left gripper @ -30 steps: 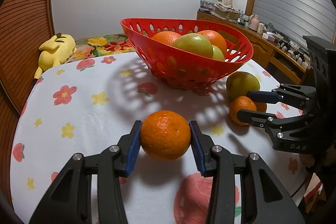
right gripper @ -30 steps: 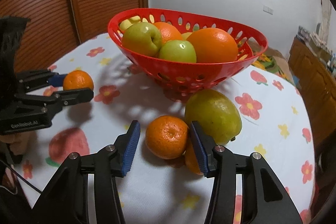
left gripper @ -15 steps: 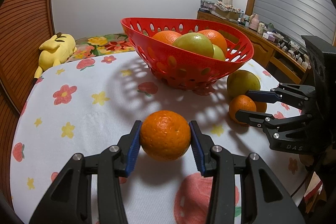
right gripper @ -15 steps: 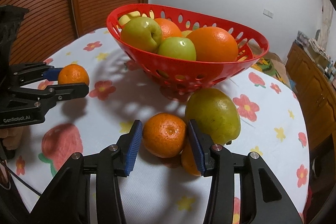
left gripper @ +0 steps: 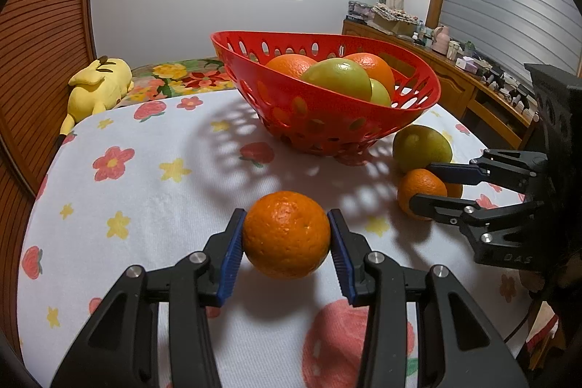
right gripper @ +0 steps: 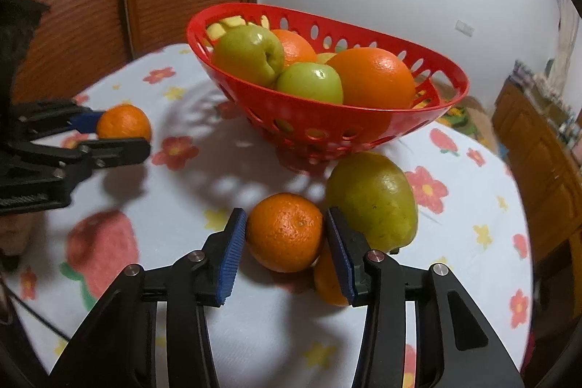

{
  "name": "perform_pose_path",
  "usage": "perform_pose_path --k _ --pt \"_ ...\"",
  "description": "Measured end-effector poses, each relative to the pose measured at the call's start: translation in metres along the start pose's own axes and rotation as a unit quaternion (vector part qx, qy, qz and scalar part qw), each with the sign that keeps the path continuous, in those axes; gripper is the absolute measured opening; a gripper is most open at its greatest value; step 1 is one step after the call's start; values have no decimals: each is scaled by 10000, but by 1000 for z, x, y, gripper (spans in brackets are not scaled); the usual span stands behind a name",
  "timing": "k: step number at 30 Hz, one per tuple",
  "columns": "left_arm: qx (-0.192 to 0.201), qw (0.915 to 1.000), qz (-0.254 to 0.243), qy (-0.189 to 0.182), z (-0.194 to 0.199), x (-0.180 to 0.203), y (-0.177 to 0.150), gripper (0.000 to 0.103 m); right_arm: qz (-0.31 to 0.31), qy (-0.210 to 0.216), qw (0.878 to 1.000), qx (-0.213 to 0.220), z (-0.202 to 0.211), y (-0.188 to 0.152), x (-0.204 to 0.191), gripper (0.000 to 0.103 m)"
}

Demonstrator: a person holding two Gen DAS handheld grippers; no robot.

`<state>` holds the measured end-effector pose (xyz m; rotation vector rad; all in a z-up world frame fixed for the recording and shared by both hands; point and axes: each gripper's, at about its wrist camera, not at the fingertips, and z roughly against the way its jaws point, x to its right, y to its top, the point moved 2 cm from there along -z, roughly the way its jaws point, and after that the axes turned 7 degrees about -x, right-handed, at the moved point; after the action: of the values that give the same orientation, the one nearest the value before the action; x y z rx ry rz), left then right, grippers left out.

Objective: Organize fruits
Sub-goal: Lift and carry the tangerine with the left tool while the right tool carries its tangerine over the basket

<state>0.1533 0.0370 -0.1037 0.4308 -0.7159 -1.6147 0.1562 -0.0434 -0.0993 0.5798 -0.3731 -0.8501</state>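
The left gripper (left gripper: 286, 240) clamps a tangerine (left gripper: 286, 234) on the flowered tablecloth (left gripper: 145, 191), short of the red basket (left gripper: 327, 119); the right gripper (right gripper: 285, 240) has just been closing around a second tangerine (right gripper: 284, 231), its pads at the skin; a green pear (right gripper: 374, 199) lies just beside.

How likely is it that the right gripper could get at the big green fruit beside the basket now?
Probably not yet. The right gripper has its fingers around a small orange, and the big green fruit lies just outside one finger. Once rid of the orange, it looks close enough.
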Motion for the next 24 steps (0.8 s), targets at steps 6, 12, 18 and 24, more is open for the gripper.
perform_pose_path --k 6,12,18,24 --pt "32 9999 68 -71 1 -2 0 43 -38 116 9999 89 9 2 -1 44" --pt "92 9998 132 -141 5 -3 5 43 -60 166 9996 234 24 5 0 44" --pt "222 9994 160 -217 17 -1 16 43 -63 195 9991 382 39 12 3 44" --pt "391 9988 124 -255 30 4 30 43 -65 152 9986 502 50 19 7 44"
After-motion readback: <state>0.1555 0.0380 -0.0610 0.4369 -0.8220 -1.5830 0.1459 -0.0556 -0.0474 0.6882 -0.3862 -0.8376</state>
